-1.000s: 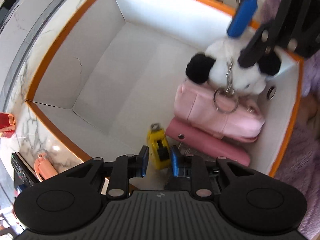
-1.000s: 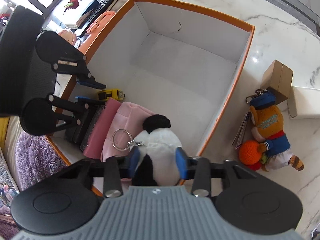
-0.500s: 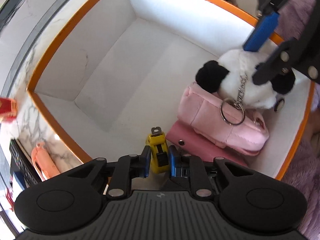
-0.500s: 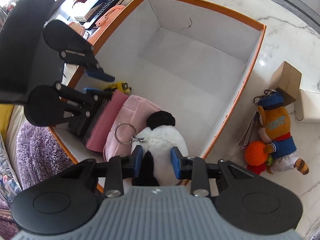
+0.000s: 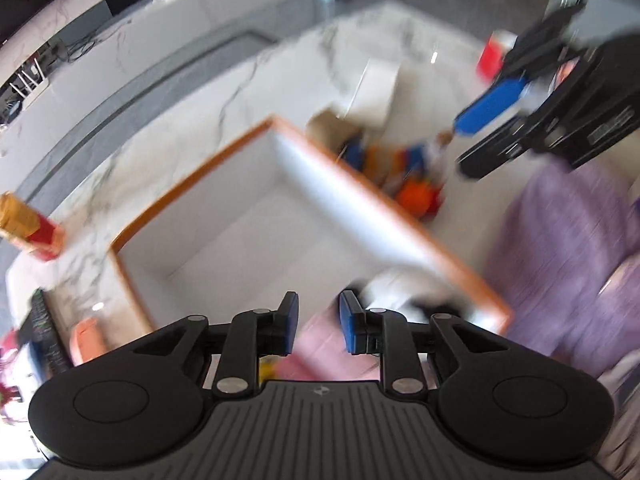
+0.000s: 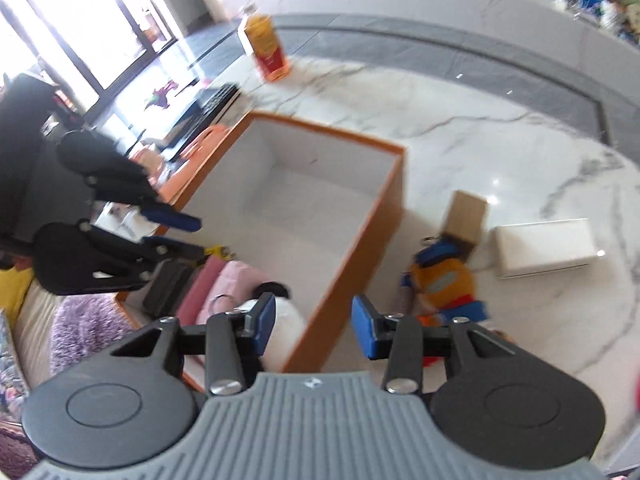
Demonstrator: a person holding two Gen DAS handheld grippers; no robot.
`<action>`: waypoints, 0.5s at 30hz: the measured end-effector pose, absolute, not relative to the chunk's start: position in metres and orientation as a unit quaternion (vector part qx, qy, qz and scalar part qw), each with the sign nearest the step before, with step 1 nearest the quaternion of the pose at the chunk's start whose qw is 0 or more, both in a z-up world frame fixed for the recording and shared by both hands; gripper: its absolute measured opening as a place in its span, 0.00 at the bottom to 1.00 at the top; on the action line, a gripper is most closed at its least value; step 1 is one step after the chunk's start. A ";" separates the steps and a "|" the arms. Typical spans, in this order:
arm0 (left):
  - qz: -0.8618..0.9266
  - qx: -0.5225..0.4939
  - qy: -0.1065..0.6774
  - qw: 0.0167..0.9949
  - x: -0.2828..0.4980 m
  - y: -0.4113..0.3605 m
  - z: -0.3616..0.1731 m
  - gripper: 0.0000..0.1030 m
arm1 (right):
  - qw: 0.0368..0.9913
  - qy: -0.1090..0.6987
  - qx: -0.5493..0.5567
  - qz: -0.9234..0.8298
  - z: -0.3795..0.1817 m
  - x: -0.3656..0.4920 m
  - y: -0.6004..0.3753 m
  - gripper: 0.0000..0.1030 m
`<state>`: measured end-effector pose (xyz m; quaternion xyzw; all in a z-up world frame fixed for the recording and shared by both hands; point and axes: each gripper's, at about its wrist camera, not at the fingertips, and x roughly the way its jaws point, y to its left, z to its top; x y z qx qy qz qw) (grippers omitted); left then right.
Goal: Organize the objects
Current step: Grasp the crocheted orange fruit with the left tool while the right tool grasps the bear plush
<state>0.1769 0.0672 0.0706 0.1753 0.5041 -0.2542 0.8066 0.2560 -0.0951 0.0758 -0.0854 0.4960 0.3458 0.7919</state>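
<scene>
A white box with an orange rim (image 6: 394,192) (image 5: 312,140) stands on the marble table. At its near end lie a panda plush (image 6: 284,314), a pink pouch (image 6: 234,282), a pink wallet (image 6: 202,280), a yellow tape measure (image 6: 216,249) and a black item (image 6: 166,284). My left gripper (image 5: 318,320) is open and empty above the box's near end; it shows in the right wrist view (image 6: 176,232). My right gripper (image 6: 314,320) is open and empty, raised over the box's right rim. An orange and blue doll (image 6: 444,280) (image 5: 404,172) lies outside the box.
A small cardboard box (image 6: 466,216) and a white box (image 6: 544,248) stand right of the doll. A red and gold carton (image 6: 266,46) stands at the back. A keyboard (image 6: 208,110) and an orange case (image 6: 208,136) lie left of the box. A purple fluffy cloth (image 5: 568,260) lies nearby.
My right gripper let go of the panda plush, opened and rose toward the right. My left gripper opened off the yellow tape measure and lifted; both views now tilt up.
</scene>
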 end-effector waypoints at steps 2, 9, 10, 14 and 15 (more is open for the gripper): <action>-0.269 0.152 0.493 0.813 0.184 0.043 0.073 0.28 | 0.804 0.490 -0.081 0.326 0.076 0.257 -0.113 0.44; -0.304 0.176 0.451 0.820 0.188 -0.025 0.071 0.36 | 0.822 0.471 -0.095 0.306 0.050 0.259 -0.161 0.43; -0.308 0.176 0.453 0.818 0.191 -0.033 0.066 0.36 | 0.824 0.464 -0.103 0.309 0.045 0.259 -0.166 0.43; -0.325 0.171 0.462 0.807 0.201 -0.065 0.042 0.36 | 0.825 0.443 -0.147 0.319 0.022 0.261 -0.173 0.43; -0.322 0.180 0.468 0.803 0.203 -0.075 0.034 0.36 | 0.823 0.439 -0.156 0.324 0.016 0.264 -0.174 0.41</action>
